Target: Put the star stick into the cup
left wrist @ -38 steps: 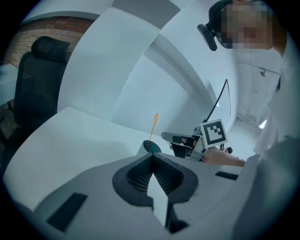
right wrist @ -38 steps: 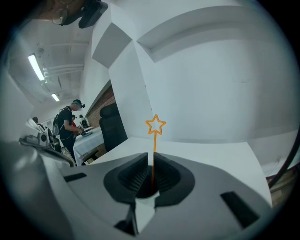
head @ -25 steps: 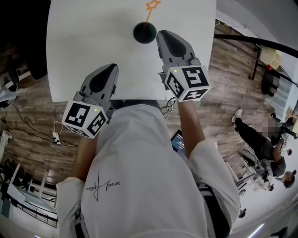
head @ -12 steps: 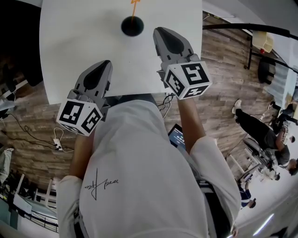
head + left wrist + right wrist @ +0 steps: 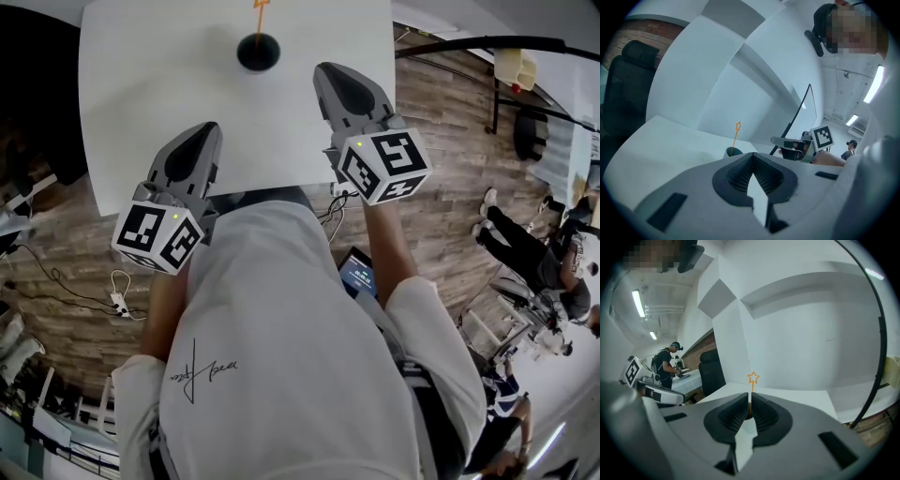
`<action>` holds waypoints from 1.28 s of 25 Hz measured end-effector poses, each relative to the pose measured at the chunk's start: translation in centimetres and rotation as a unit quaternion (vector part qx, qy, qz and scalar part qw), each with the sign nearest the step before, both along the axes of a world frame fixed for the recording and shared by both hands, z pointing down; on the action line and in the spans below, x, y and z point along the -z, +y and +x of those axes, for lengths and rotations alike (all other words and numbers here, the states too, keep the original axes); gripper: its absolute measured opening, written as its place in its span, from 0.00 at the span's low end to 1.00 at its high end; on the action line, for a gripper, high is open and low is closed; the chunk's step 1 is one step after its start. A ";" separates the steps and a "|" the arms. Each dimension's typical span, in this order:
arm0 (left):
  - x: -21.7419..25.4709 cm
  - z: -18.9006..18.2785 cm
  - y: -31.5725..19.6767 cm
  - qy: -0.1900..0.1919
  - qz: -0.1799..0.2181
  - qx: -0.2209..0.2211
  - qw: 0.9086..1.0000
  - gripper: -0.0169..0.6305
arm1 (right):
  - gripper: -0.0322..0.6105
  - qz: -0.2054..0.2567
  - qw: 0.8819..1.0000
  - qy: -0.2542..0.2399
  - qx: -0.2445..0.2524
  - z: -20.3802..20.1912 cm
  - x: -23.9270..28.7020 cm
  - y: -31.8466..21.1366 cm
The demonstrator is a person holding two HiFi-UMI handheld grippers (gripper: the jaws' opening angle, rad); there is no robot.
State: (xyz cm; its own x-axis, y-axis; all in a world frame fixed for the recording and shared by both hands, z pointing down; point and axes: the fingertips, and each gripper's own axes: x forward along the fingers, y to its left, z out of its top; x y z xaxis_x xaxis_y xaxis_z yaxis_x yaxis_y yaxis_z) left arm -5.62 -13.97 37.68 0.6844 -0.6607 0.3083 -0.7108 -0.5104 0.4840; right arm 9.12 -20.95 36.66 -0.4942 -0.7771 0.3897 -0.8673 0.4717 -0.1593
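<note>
A dark cup (image 5: pixel 258 52) stands near the far side of the white table (image 5: pixel 141 94), and the orange star stick (image 5: pixel 261 7) rises out of it, cut off by the top of the head view. In the left gripper view the cup (image 5: pixel 732 152) and the star (image 5: pixel 738 125) show just beyond my left gripper (image 5: pixel 752 154). The right gripper view shows only the star stick (image 5: pixel 753 378) above my right gripper (image 5: pixel 749 397), the cup being hidden. Both grippers (image 5: pixel 207 127) (image 5: pixel 324 67) hover over the table's near part, shut and holding nothing, apart from the cup.
A black office chair (image 5: pixel 628 84) stands at the table's far left. The table's near edge (image 5: pixel 244 187) lies under my grippers. Cables (image 5: pixel 117 281) trail on the wooden floor at the left. People (image 5: pixel 534 272) sit at the right.
The cup and stick have slid toward the top of the head view, and the gap between my right gripper and the cup has widened. Both grippers stay shut.
</note>
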 end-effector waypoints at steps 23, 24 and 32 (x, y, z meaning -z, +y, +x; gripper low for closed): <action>2.1 -2.5 2.1 -0.016 0.053 0.025 0.998 0.04 | 0.08 0.011 1.000 -0.010 -0.023 0.0 2.8 7.2; 2.2 -2.6 2.2 -0.016 0.054 0.026 0.998 0.04 | 0.08 0.011 1.000 -0.010 -0.024 0.1 2.9 7.6; 2.8 -4.6 3.0 -0.025 0.070 0.042 0.996 0.04 | 0.07 0.006 0.999 -0.005 -0.040 -0.1 2.8 10.2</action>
State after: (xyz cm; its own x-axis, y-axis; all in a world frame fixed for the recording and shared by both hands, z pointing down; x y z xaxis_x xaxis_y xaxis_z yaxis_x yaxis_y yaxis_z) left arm -10.18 -10.99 34.89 0.6107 -0.7542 0.2413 -0.7754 -0.5078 0.3755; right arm 9.02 -10.71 33.88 -0.4351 -0.8185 0.3751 -0.9002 0.4036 -0.1635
